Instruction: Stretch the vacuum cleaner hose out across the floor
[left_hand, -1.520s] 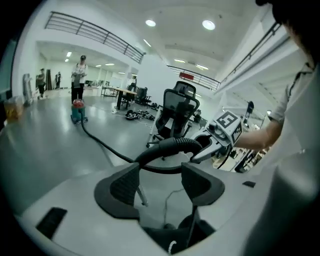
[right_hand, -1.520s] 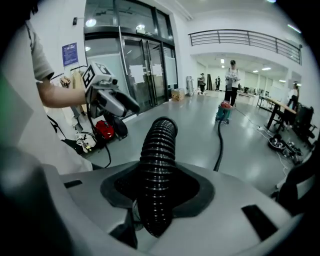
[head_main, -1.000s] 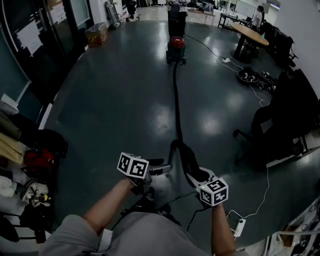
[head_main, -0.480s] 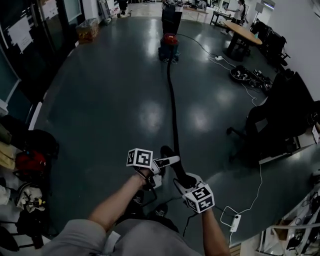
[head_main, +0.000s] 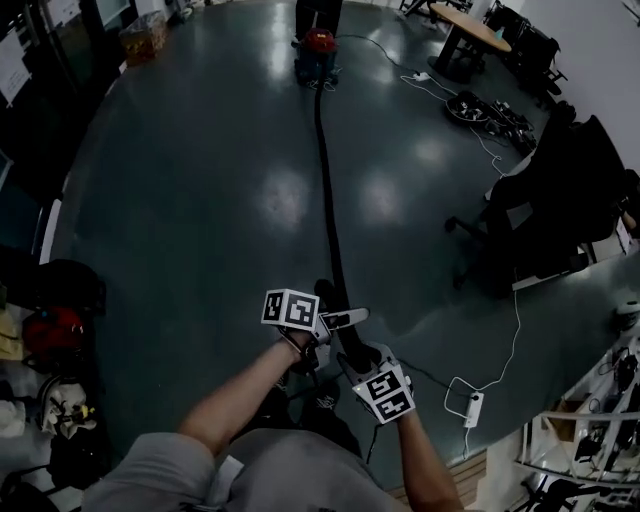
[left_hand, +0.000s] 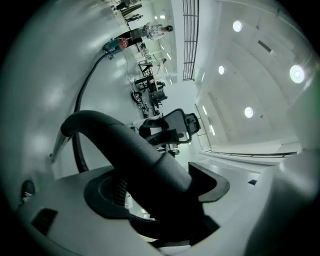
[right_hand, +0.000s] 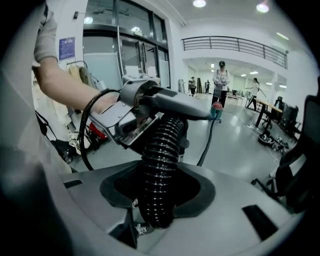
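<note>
Head view showed the vacuum cleaner (head_main: 319, 45) at the top centre of the frame. Its hose (head_main: 324, 170) ran from it almost straight down the middle of the dark floor (head_main: 200, 210) to my two tools at lower centre. The far run lay flat with only a slight bend, so I judged the stretching nearly done, with just the near end left to deal with.

The right tongs (head_main: 352, 358) were pinching the ribbed hose close to its end. In the right gripper view the ribs sat squarely between the two pads, which pressed on them from both sides. The left tongs (head_main: 345, 320) were just above and to the left of them, spread as wide as they go. In the left gripper view the smooth end pipe (left_hand: 130, 145) crossed the gap between those pads at a slant. Light showed between it and one pad, so I read that as no grip, with the pipe only passing through.

All the load therefore hung on the right side. For the next move, I judged the left tongs needed either to clamp the end pipe or draw clear of it. The end should then go down to the floor in line with the rest and stay pulled taut, so that no loop formed near my feet. A white cable and power strip (head_main: 472, 408) lay at lower right, well apart from the hose.
</note>
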